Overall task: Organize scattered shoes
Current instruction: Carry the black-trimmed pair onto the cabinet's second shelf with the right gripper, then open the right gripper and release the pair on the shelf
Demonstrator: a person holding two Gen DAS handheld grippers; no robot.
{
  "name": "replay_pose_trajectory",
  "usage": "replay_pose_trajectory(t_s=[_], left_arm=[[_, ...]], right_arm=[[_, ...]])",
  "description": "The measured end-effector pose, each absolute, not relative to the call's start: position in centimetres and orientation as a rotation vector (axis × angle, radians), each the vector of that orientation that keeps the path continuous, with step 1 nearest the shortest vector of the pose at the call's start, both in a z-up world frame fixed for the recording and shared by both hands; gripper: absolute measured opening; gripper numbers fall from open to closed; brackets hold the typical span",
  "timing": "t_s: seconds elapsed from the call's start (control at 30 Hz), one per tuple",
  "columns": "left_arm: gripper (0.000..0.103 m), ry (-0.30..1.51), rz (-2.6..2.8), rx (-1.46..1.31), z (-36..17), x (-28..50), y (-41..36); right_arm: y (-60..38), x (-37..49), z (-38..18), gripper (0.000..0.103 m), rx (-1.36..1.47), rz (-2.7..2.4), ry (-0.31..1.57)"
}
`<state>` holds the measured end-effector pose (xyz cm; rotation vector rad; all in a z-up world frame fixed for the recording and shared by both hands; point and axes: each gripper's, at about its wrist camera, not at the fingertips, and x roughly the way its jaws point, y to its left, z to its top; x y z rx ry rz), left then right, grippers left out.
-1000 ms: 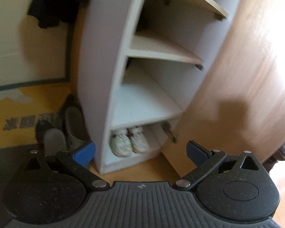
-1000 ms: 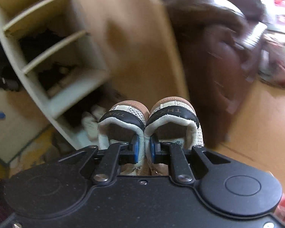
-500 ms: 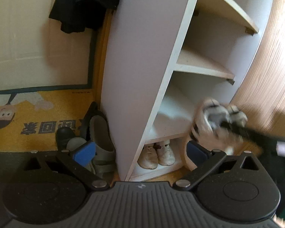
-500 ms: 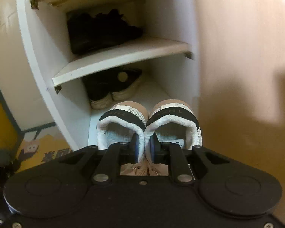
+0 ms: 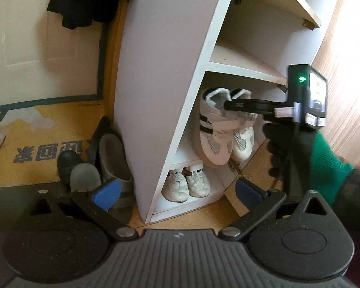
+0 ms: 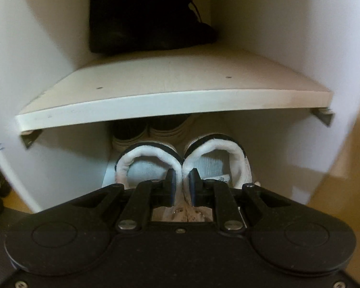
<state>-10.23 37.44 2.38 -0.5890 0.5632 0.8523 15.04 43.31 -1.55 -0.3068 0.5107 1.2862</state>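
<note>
Mid-placement: right gripper (image 6: 181, 180) pinched on the touching inner collars of a pair of white sneakers (image 5: 222, 129), toes hanging down, at the mouth of the second-lowest compartment of a white shoe cabinet (image 5: 170, 72). Left gripper (image 5: 177, 189) spread wide, holding nothing. Likely next: lowering onto that shelf, short of the dark shoes (image 6: 151, 129) behind, then letting go.

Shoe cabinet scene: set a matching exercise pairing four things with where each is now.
Things:
1. grey-and-white sneakers
2. small white shoes
3. black shoes
4. grey slippers

Places:
A. bottom compartment
B. on the floor beside the cabinet
C. held by the right gripper
D. on the shelf above the carried pair

Pairs: 1-C, 2-A, 3-D, 4-B
</note>
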Motion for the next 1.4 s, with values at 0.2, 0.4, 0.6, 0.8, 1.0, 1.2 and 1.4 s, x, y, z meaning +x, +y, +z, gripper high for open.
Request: replay_pose_trajectory(t_s=[0.2,0.4,0.6,0.8,1.0,1.2,1.4], left_arm=[[0.103,0.569,0.852,-0.590,2.2,-10.1,37.5],[0.103,0.574,0.854,-0.590,2.2,-10.0,37.5],[0.103,0.561,0.849,-0.601,2.5,-10.3,37.4],[0.103,0.549,0.845,-0.607,2.7,-10.7,37.3],[0.103,0.551,0.832,-0.612,2.9,-10.4,36.8],[0.103,0.561,0.839,-0.607,2.7,-9.8,36.8],[0.103,0.571,0.840,-0.607,2.5,-9.2,36.7]], right_arm=[[45.9,15.2,-3.4,0.013,-0.286,1.264,0.534],[47.9,14.9,-4.2,0.032,-0.318,1.210,0.592],[43.8,14.7,-2.3,0.055,-0.286,1.261,0.532],[36.4,11.9,-2.7,0.062,-0.328,1.285,0.466],[33.7,11.3,-5.7,0.061,-0.367,1.264,0.525],[35.8,14.1,-7.1,0.062,-0.269,1.246,0.590],[37.7,14.9,-8.3,0.060,-0.208,1.242,0.610]])
